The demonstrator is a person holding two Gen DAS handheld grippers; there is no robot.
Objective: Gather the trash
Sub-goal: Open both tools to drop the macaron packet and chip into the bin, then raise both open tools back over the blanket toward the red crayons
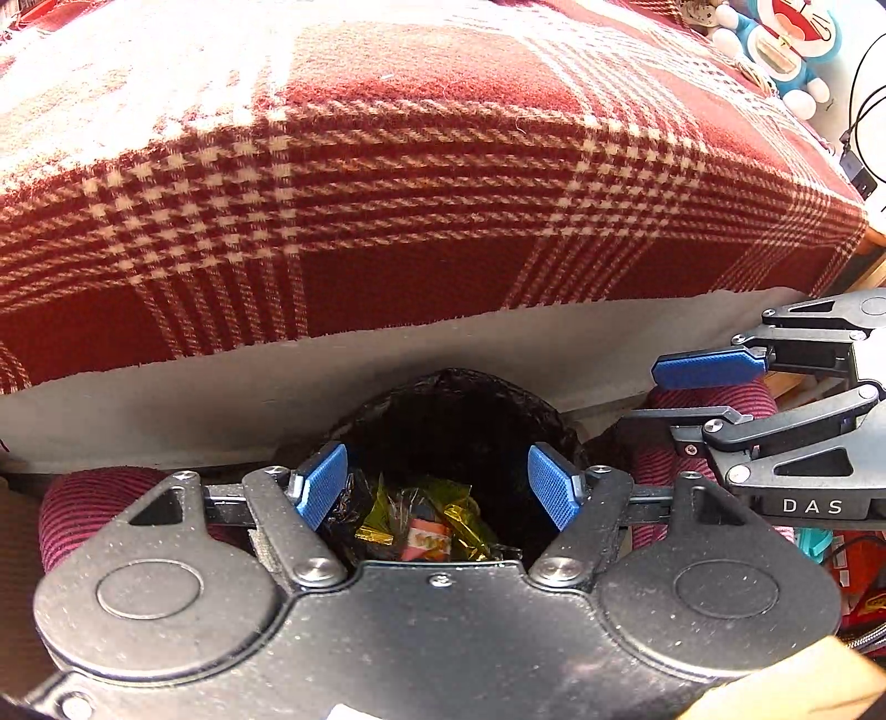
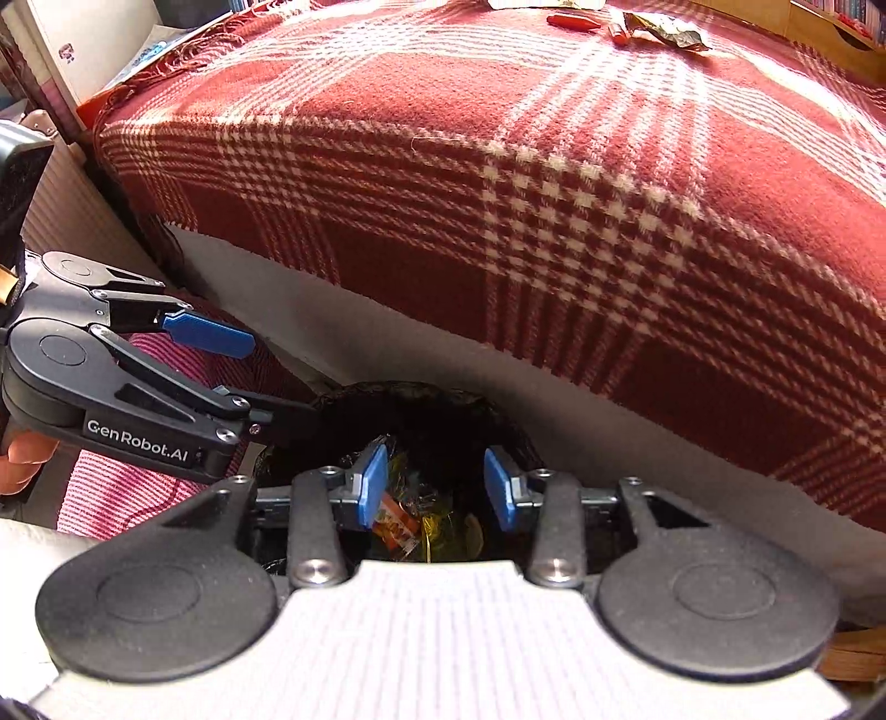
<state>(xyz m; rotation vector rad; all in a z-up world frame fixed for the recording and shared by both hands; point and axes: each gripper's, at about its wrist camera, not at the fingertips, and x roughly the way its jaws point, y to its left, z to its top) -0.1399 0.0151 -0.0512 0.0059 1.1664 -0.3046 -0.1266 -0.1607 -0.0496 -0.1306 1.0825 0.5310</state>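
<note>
Red plaid blanket (image 1: 421, 183) covers bed; blue plush toy (image 1: 786, 50) at far corner; white box (image 2: 83, 44) beside.

Left wrist view looks down its own fingers, straight over the black-lined bin (image 1: 459, 421) just below and ahead, red-and-white plaid blanket (image 1: 387, 183) filling everything beyond, very close. Right gripper (image 1: 714, 387) pokes in from the right edge. Right wrist view sits beside it, same downward-forward aim, same bin (image 2: 421, 415) right under its fingers, same blanket (image 2: 554, 194) ahead, left gripper (image 2: 243, 376) entering from the left. Both share the bin mouth, the crumpled yellow and orange wrappers (image 1: 426, 520) inside, and the blanket edge
</note>
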